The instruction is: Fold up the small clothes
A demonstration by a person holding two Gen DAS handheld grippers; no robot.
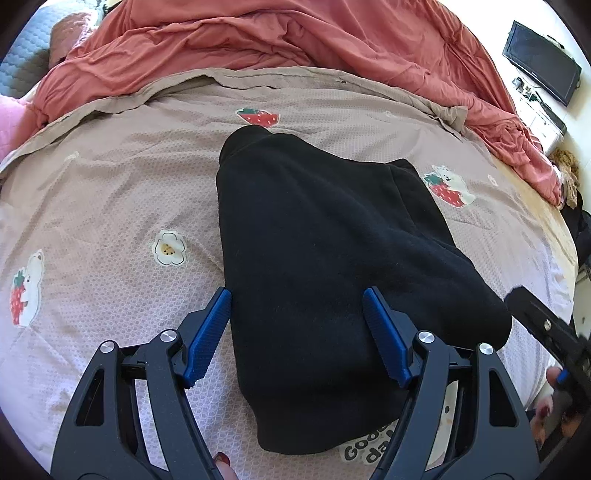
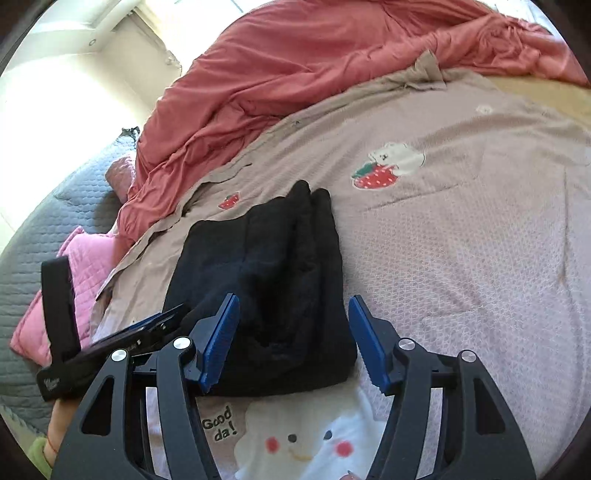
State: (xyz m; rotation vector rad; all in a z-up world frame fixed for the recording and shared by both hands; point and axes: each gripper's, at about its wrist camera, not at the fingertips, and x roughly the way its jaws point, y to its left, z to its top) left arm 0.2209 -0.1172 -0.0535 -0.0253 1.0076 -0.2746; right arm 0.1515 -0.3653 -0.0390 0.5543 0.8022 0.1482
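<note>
A black fleece garment [image 1: 317, 258] lies folded into a thick stack on the bed's printed cover [image 1: 110, 206]. My left gripper [image 1: 297, 295] is open and empty, its blue pads just above the garment's near end. In the right wrist view the same garment [image 2: 266, 280] shows as a layered stack. My right gripper [image 2: 293, 302] is open and empty over the garment's near edge. The left gripper's body [image 2: 110, 339] shows at the left of that view, and the right gripper's body [image 1: 546, 332] at the right edge of the left view.
A crumpled red duvet [image 1: 295, 33] lies across the far side of the bed. A pink quilted pillow [image 2: 74, 266] and grey quilt [image 2: 37, 229] lie left. A dark monitor [image 1: 541, 62] stands on a white cabinet at far right.
</note>
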